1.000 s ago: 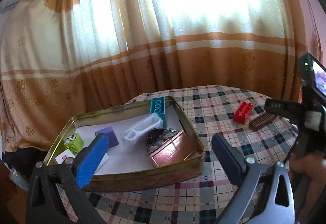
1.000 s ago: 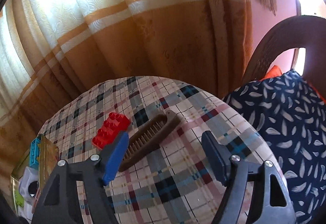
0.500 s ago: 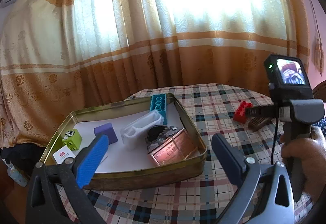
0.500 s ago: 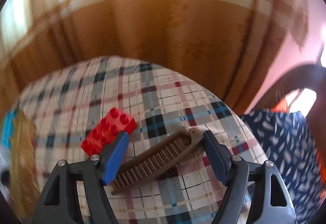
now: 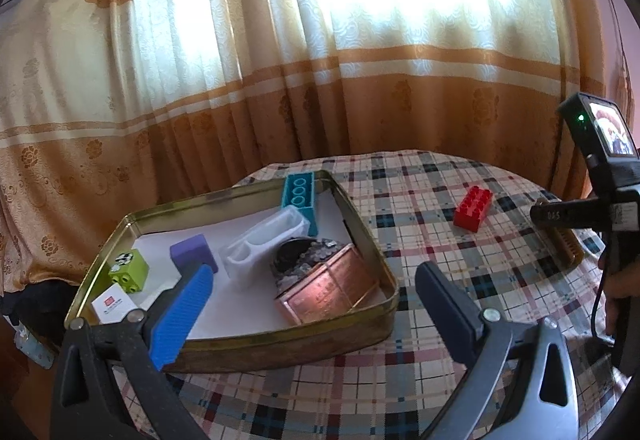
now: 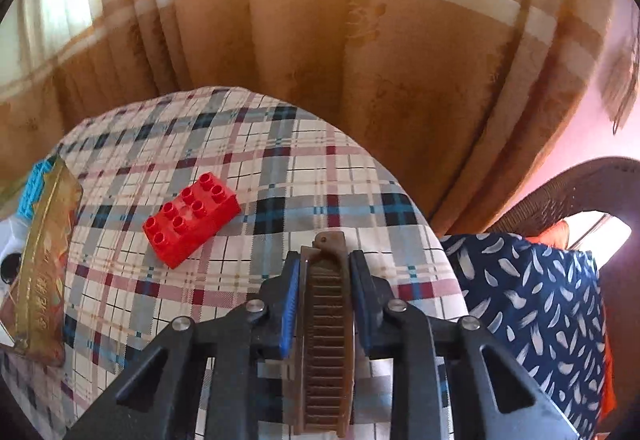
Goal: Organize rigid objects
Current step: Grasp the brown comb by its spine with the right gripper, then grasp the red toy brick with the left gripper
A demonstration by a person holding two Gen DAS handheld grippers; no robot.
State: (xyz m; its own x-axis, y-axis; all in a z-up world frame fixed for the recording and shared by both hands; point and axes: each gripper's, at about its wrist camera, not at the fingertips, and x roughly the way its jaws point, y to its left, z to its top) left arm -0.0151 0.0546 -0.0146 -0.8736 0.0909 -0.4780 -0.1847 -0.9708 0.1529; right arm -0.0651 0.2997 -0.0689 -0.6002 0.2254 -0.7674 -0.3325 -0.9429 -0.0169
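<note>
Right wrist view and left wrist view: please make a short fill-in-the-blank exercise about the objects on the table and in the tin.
1. The right gripper is shut on a brown ____.
2. The toy brick lying on the checked tablecloth, outside the tin tray, is ____ in colour.
3. The left gripper has its jaws ____ and holds nothing.
4. The purple block lies ____ the tin tray.

Missing words: comb; red; open; inside

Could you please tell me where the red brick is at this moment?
The red brick lies on the checked tablecloth, left of the comb clamped in the right gripper, and between the comb and the tin.
</note>
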